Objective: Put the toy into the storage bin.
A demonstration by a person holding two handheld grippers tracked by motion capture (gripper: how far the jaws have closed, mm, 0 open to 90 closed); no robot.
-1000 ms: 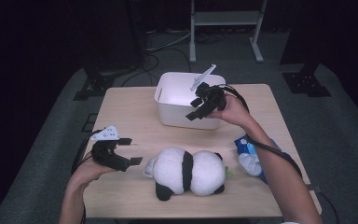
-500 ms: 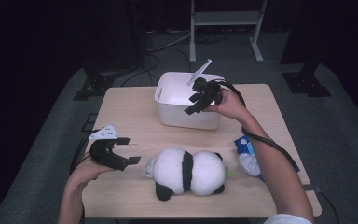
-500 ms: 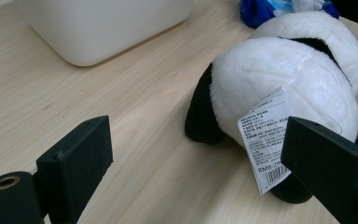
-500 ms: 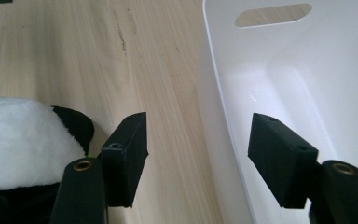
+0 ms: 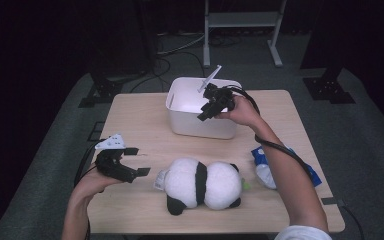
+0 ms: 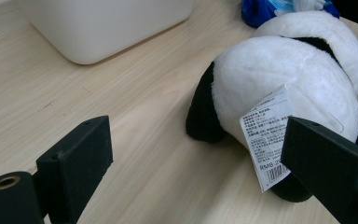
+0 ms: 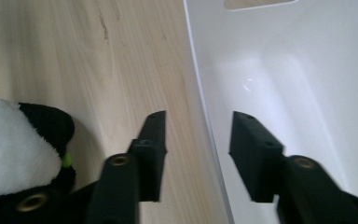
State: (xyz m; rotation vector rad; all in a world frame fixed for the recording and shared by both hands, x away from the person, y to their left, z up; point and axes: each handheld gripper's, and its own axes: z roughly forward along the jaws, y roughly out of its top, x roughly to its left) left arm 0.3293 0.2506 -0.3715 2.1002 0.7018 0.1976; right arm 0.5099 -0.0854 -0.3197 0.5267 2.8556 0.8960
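- White plastic bin (image 5: 200,117): stands at the far middle of the wooden table (image 5: 140,125), open top, inside bare where visible; a handle slot shows in its far wall in the right gripper view.
- Right gripper (image 5: 206,111): held over the bin's near-right rim; jaws spread, one jaw outside the wall and one inside, the rim (image 7: 205,121) running between them, neither jaw seen to touch it. A black cable trails from it back along the forearm.
- Panda (image 5: 202,184): black-and-white plush, lying on its side at the near middle of the table, well apart from the bin. A small green bit shows at its right end. A white paper tag (image 6: 265,140) with print and a barcode hangs from its left end.
- Left gripper (image 5: 139,161): held low over the table just left of the panda; jaws spread wide, empty. In the left gripper view the tag lies just in front of the right-hand jaw; whether they touch I cannot tell.
- Blue-and-white packet (image 5: 267,167): lies near the right edge of the table, just right of the panda, partly under the right forearm.
- Floor: grey carpet around the table; black stands and a pale metal frame beyond the far edge.
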